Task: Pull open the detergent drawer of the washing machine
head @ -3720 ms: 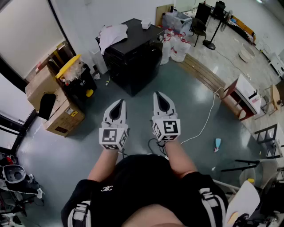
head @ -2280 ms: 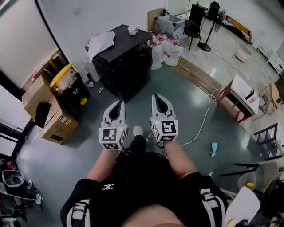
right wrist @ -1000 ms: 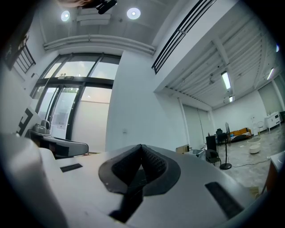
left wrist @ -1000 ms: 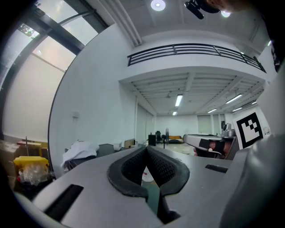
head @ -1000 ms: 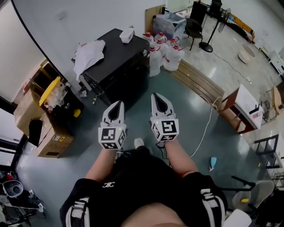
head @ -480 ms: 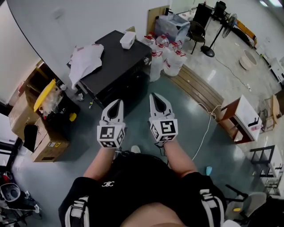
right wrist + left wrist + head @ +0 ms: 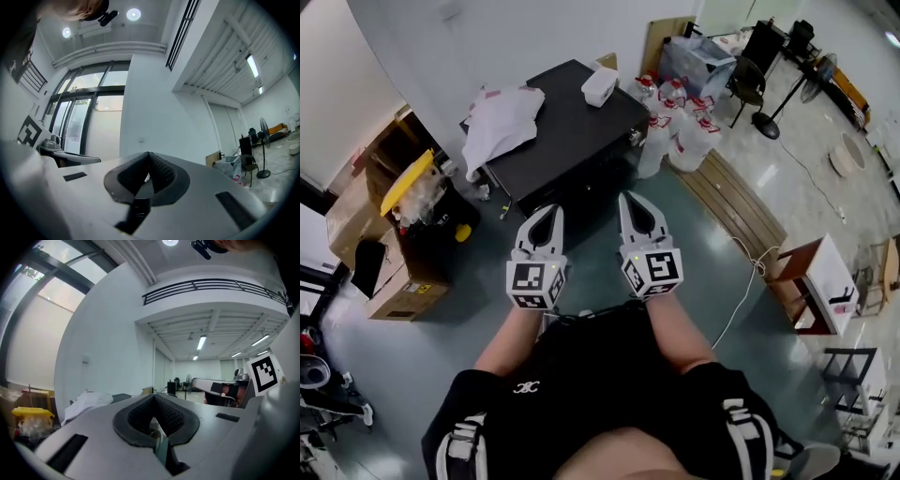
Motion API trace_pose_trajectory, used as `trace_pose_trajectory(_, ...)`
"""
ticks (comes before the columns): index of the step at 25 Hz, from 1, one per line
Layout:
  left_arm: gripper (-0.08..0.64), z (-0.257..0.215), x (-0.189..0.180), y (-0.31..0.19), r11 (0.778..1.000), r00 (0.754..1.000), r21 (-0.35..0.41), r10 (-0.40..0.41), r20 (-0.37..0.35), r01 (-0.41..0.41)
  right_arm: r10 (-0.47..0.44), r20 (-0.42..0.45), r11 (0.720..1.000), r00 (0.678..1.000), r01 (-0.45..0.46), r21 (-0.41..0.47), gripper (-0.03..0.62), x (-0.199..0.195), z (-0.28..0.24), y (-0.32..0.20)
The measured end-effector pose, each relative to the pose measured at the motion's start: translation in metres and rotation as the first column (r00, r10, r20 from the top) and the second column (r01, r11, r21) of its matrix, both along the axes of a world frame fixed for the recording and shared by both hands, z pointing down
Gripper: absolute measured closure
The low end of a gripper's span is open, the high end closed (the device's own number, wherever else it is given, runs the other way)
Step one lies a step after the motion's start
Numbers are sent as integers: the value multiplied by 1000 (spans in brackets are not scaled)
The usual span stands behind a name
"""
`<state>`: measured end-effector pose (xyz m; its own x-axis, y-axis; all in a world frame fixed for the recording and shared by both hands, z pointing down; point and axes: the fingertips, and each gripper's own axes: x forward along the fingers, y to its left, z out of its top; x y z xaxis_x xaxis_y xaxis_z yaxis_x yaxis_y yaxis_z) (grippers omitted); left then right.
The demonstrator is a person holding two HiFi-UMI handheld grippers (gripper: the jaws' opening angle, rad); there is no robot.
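The washing machine (image 7: 562, 136) is a black box against the white wall at the top middle of the head view. A white cloth (image 7: 502, 117) and a small white box (image 7: 602, 86) lie on its lid. Its front face is in shadow, and I cannot make out the detergent drawer. My left gripper (image 7: 546, 214) and right gripper (image 7: 635, 202) are held side by side just short of the machine's front, both shut and empty. The left gripper (image 7: 153, 397) in its own view points level, with the cloth (image 7: 86, 401) beyond it. The right gripper (image 7: 149, 154) faces the white wall.
Left of the machine stand a yellow-lidded bin (image 7: 417, 178) and cardboard boxes (image 7: 389, 281). White jugs (image 7: 680, 131) crowd its right side, with wooden planks (image 7: 741, 206) on the floor past them. A white cable (image 7: 745, 291) runs toward a small red-and-white table (image 7: 820, 286).
The person has walked toward the washing machine, which now lies closer and more centred in front of both grippers. Both grippers have stayed shut and side by side.
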<state>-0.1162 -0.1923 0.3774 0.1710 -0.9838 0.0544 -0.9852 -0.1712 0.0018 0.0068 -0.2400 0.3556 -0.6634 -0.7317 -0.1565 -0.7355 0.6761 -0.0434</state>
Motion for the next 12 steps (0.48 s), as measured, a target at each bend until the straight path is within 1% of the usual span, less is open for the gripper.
trace_pose_trajectory(3, 558, 0, -11, -7, 998, 998, -5, -66, 0, 66, -51, 7, 999, 999, 52, -13, 589, -10, 1, -17)
trace_pose_trajectory(6, 558, 1, -17, -15, 989, 989, -4, -145, -2, 145, -102, 18, 995, 995, 103, -19, 589, -13, 0, -38)
trace_pose_trajectory(9, 558, 1, -19, -22, 973, 973, -3, -232, -17, 232, -171, 21, 985, 985, 171, -31, 589, -17, 1, -61)
trace_pose_trajectory(12, 558, 0, -17, -28, 952, 952, 0, -305, 1, 305, -242, 22, 969, 970, 242, -46, 589, -24, 4, -81)
